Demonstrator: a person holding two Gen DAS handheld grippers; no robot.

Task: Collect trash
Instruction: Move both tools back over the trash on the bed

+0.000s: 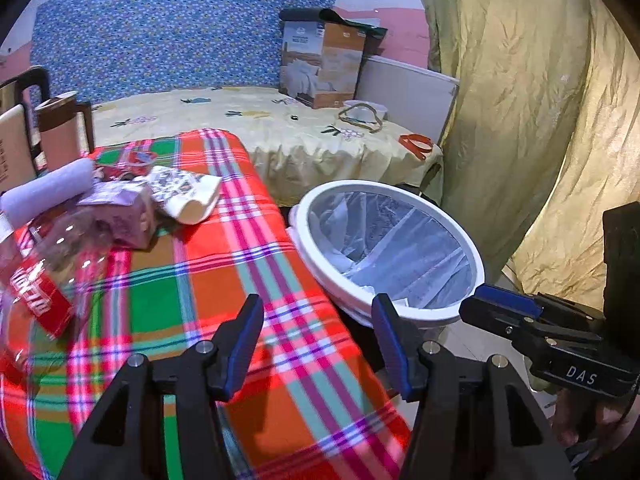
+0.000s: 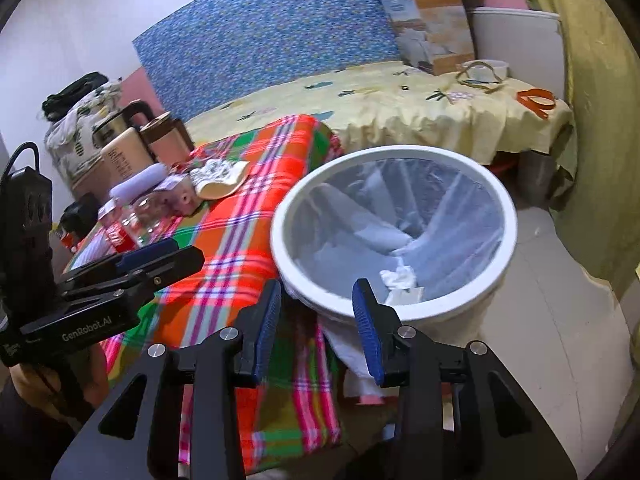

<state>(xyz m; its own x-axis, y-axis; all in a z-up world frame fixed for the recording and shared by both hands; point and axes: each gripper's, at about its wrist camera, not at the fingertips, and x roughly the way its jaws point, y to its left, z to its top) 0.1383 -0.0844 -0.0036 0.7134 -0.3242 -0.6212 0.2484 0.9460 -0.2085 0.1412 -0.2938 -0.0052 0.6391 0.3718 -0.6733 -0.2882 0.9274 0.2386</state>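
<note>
A white bin (image 1: 404, 312) lined with a clear bag stands beside the plaid-covered table (image 1: 240, 280); in the right wrist view the bin (image 2: 400, 308) holds crumpled white paper (image 2: 398, 278). On the table lie a clear plastic bottle with a red label (image 1: 44, 280), a crumpled purple wrapper (image 1: 124, 212), a patterned white wrapper (image 1: 188, 196) and a white roll (image 1: 48, 190). My left gripper (image 1: 318, 340) is open and empty above the table's near edge. My right gripper (image 2: 316, 320) is open and empty at the bin's near rim.
A bed with a yellow sheet (image 1: 256, 128) lies behind the table, with a cardboard box (image 1: 320, 64), straps and an orange band (image 1: 416, 144) on it. A kettle and a brown cup (image 2: 160, 136) stand at the table's far left. A green curtain (image 1: 520, 120) hangs at the right.
</note>
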